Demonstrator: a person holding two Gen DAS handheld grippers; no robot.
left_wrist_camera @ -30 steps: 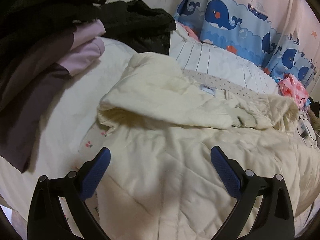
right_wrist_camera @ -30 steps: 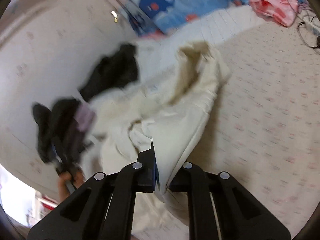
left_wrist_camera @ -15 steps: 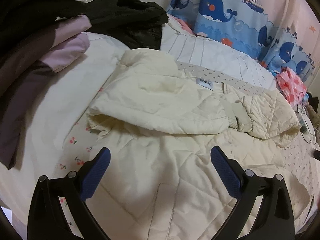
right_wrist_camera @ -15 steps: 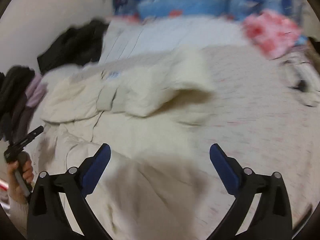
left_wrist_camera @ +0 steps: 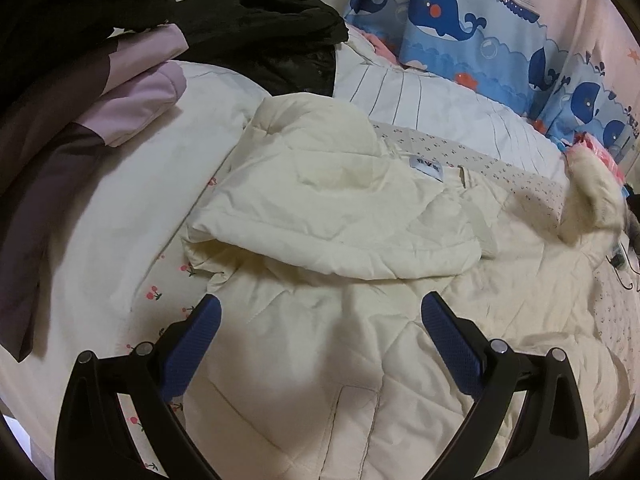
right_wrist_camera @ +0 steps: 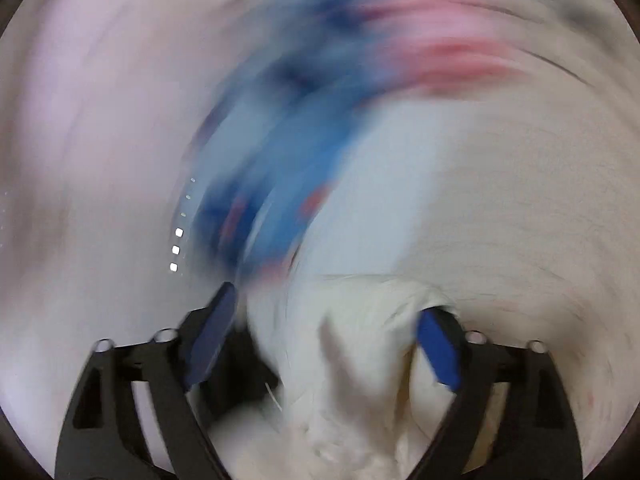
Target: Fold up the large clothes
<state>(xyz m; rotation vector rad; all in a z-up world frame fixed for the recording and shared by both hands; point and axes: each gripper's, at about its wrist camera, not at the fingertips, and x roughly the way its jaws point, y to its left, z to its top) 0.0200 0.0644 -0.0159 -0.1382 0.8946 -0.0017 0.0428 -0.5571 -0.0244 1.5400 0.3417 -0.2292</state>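
A cream quilted jacket [left_wrist_camera: 340, 216] lies spread on the bed, its upper part folded over the body and a white label showing. My left gripper [left_wrist_camera: 320, 320] hovers open just above the jacket's lower part, nothing between its blue pads. At the far right one cream sleeve [left_wrist_camera: 592, 196] is blurred with motion. The right wrist view is heavily smeared. There my right gripper [right_wrist_camera: 328, 320] stands wide with its jaws closing, and a bunch of cream fabric [right_wrist_camera: 352, 380] sits between them. I cannot tell if the pads press on it.
A pile of dark and lilac clothes [left_wrist_camera: 80, 100] fills the left side, with a black garment [left_wrist_camera: 272, 32] behind it. A striped white duvet [left_wrist_camera: 420, 100] and a whale-print curtain [left_wrist_camera: 460, 20] lie beyond. A pink item [left_wrist_camera: 600, 152] sits far right. Flower-print sheet [left_wrist_camera: 160, 292] shows beside the jacket.
My right gripper let go of the cream fabric edge, opened wide and swung fast, and a fabric bunch now sits between its jaws. The jacket's right sleeve has shifted right. The left gripper barely moved.
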